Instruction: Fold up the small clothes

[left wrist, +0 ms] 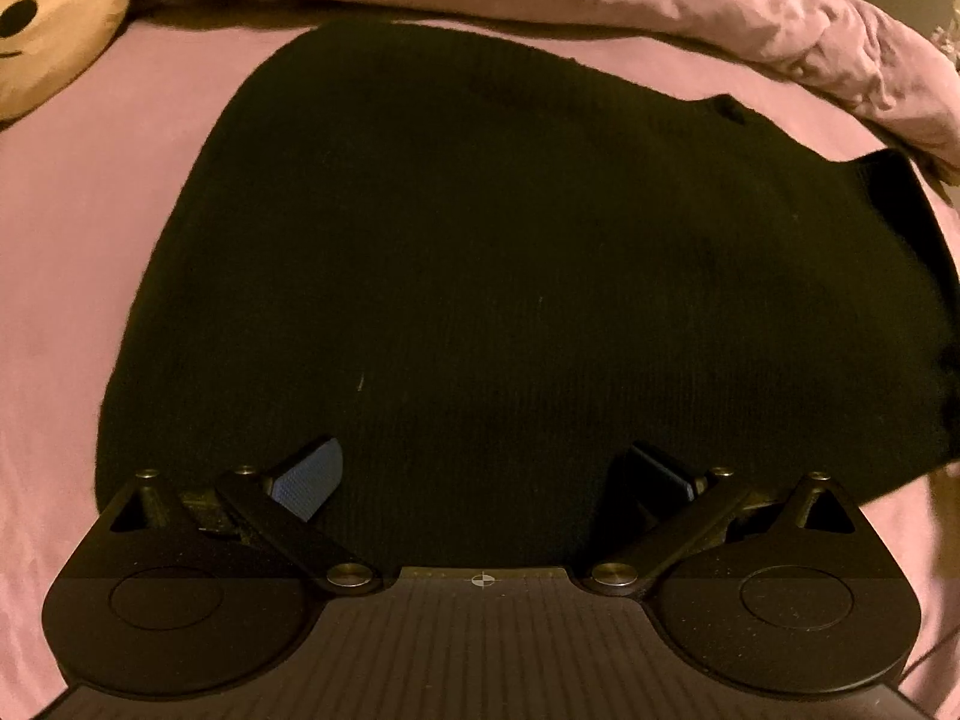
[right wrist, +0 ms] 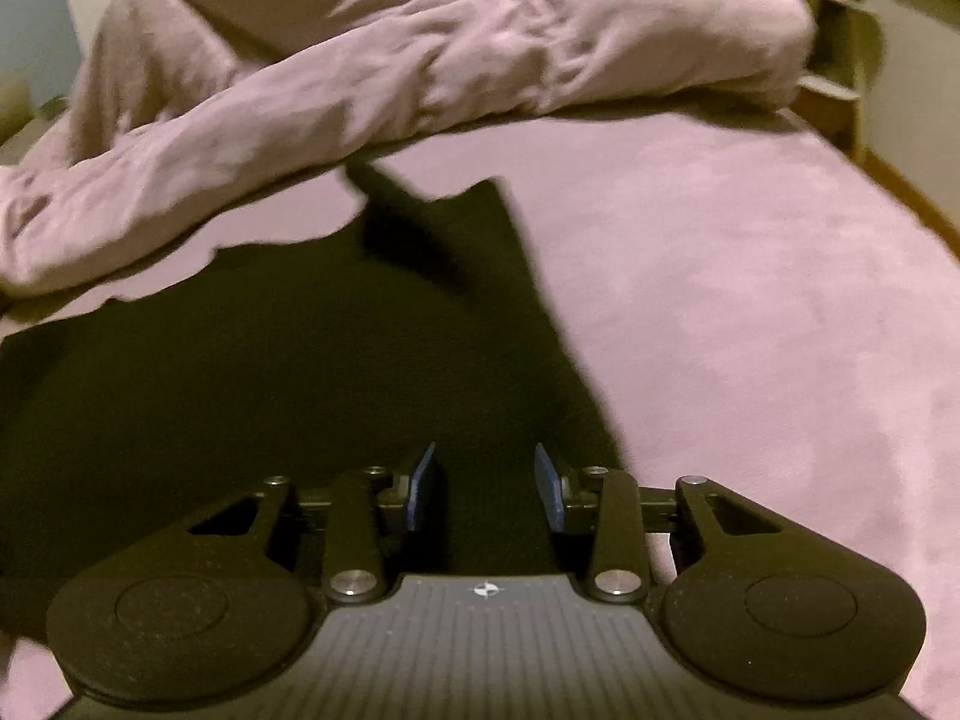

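Nowhere on the gear or the fabrics did any readable writing, brand or label show; the only marks were a small cross-in-circle symbol on each gripper body and a cartoon face in black lines on a cream cushion (left wrist: 57,18) at the far left corner of the bed (left wrist: 66,276).

Beside that cushion, a black knitted garment (left wrist: 480,276) lay spread flat on the pink sheet, filling most of the left wrist view. Its rear edge reached close to a rumpled pink duvet (left wrist: 660,12) heaped along the far side of the bed. The left gripper (left wrist: 483,477) hung over the near edge of the garment with its fingers (left wrist: 309,477) spread wide and nothing between them.

In the right wrist view, the same garment (right wrist: 288,372) ran off the left edge, and one narrow corner of it pointed toward the duvet (right wrist: 384,84). The right gripper (right wrist: 485,486) stood above the garment's right border, its blue-padded fingers (right wrist: 420,489) parted to a moderate gap, gripping nothing. To the right stretched bare pink sheet, with a small bedside shelf (right wrist: 840,48) beyond the bed's far corner. That view was blurred.
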The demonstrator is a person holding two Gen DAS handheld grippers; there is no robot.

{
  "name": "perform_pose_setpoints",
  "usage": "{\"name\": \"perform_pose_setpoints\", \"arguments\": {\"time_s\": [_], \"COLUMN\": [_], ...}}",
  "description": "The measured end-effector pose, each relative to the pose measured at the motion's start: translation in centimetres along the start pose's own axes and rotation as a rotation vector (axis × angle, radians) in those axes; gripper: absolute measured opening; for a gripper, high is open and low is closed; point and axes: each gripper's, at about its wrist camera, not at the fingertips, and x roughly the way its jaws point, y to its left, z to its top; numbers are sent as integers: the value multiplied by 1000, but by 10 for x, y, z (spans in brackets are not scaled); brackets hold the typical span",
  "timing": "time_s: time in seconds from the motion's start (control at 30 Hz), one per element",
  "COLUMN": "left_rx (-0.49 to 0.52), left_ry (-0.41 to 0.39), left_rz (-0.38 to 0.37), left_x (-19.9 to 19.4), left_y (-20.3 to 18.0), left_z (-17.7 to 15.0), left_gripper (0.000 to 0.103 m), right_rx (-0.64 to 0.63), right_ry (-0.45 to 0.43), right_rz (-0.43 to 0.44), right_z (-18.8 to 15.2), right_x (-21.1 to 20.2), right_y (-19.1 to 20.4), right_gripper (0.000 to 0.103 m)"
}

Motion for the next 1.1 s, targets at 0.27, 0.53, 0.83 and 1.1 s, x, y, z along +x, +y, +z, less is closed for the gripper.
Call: {"name": "perform_pose_setpoints", "arguments": {"time_s": [0.27,0.53,0.83,1.1], "left_rx": [-11,-110,-453,-664], "left_ry": [-6,-8,19,-55], "left_rz": [45,27,35,-145], "left_x": [6,-1,-27,-26], "left_y": [-9,0,63,100], "left_z": [-7,-7,-41,-63], "left_gripper": [103,103,103,103], "right_rx": [-67,3,99,244], "right_ry": [26,63,119,199], "right_rz": [-49,-15,-116,74], "right_z": [-16,-31,-39,-75], "right_x": [-21,-26,-36,-58], "right_y": [20,-1,-14,6], "right_gripper": [61,62,74,74]}}
